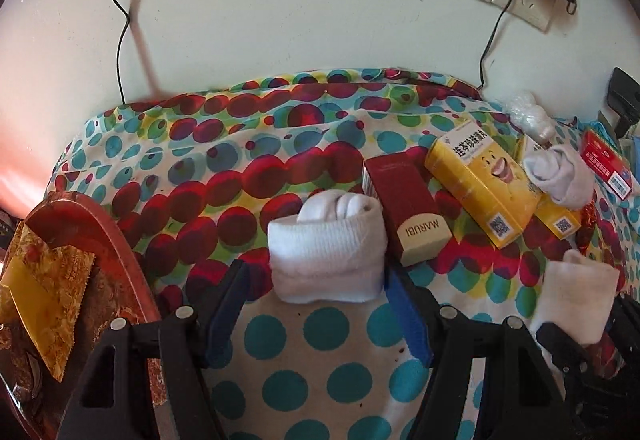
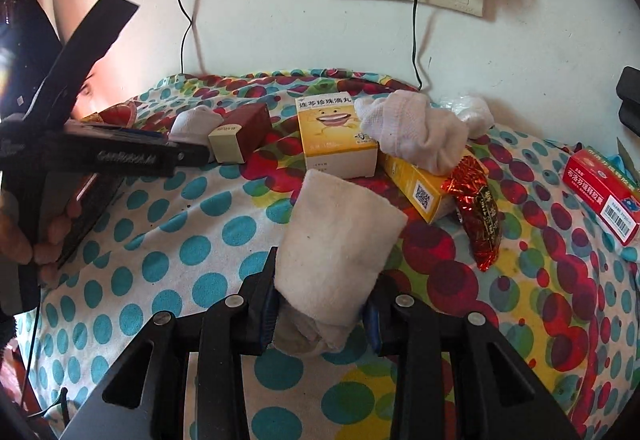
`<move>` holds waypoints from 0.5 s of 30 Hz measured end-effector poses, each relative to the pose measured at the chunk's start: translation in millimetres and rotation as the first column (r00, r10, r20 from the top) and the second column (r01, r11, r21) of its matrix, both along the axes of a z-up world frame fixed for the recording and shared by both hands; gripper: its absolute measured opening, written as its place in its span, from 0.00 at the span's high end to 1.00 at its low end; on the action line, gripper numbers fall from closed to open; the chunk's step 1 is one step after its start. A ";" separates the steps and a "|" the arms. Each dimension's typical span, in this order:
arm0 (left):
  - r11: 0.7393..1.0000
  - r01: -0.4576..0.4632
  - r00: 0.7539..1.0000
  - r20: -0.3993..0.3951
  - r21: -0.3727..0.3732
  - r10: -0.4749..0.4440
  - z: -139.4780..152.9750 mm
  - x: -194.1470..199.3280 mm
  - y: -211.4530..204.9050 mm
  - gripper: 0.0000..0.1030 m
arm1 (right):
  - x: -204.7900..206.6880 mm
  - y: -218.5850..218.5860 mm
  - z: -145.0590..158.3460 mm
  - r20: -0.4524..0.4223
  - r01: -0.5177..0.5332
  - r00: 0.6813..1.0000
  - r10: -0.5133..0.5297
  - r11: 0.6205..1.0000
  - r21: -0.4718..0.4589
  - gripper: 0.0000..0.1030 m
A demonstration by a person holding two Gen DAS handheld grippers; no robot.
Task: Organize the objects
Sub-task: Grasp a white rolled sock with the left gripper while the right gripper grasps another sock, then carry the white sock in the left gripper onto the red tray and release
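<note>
Landmark: dotted cloth [image 1: 304,352] over the surface, against the wall. Rolled sock [image 1: 326,252] lies mid-cloth, straight ahead of left gripper [image 1: 316,292], long axis crosswise to the fingers, between the spread jaws, pads not visibly pressing. Left is nearer to it; next move probably closes there. Right gripper [image 2: 320,304] is clamped on a folded sock [image 2: 340,228], lifted toward the cloth's near edge.

Counts: white socks four; yellow boxes two; maroon box [image 1: 404,204] one; red-white box [image 2: 600,192] one; red foil packet [image 2: 478,212] one.
</note>
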State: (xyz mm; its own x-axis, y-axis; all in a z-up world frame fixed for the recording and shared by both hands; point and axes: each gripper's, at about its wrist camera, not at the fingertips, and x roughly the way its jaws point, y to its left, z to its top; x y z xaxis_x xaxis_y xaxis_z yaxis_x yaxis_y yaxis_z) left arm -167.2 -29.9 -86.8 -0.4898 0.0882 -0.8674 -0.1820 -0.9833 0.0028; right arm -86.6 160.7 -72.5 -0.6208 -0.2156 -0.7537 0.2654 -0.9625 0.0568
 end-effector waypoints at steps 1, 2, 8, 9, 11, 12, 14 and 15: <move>1.000 -0.005 1.000 -0.001 0.001 0.005 -1.5 -3.5 0.5 0.31 | 1.2 1.5 0.1 -0.001 0.000 1.000 0.000 1.000 -0.003 0.69; 1.000 -0.005 1.000 0.000 0.002 0.005 -3.4 -6.4 2.1 0.31 | 1.3 2.5 -0.1 0.001 -0.001 1.000 0.001 1.000 -0.007 0.69; 0.999 -0.043 0.999 -0.009 0.032 0.043 -11.1 -8.0 3.8 0.42 | -1.1 7.7 -2.0 0.021 0.019 1.000 -0.018 1.000 -0.023 0.69; 0.998 -0.052 0.999 -0.010 0.043 0.052 -10.7 -6.9 2.3 0.43 | -0.7 7.3 -1.6 0.019 0.022 1.000 -0.021 1.000 -0.018 0.69; 0.996 -0.061 0.998 -0.008 0.058 0.062 -9.5 -3.8 -0.2 0.44 | -0.5 5.6 -1.5 0.018 0.023 1.000 -0.023 1.000 -0.005 0.69; 0.996 -0.061 0.998 -0.005 0.058 0.061 -8.7 -2.2 -0.5 0.44 | -0.2 4.7 -1.1 0.015 0.026 1.000 -0.026 1.000 0.004 0.69; 0.997 -0.054 0.998 -0.008 0.062 0.055 -5.5 2.9 0.0 0.45 | -0.3 2.3 -0.8 0.010 0.024 1.000 -0.024 0.999 0.021 0.69; 0.997 -0.048 0.999 -0.010 0.065 0.049 -4.0 5.1 0.6 0.45 | 0.5 0.6 -1.3 0.008 0.024 1.000 -0.024 0.999 0.033 0.69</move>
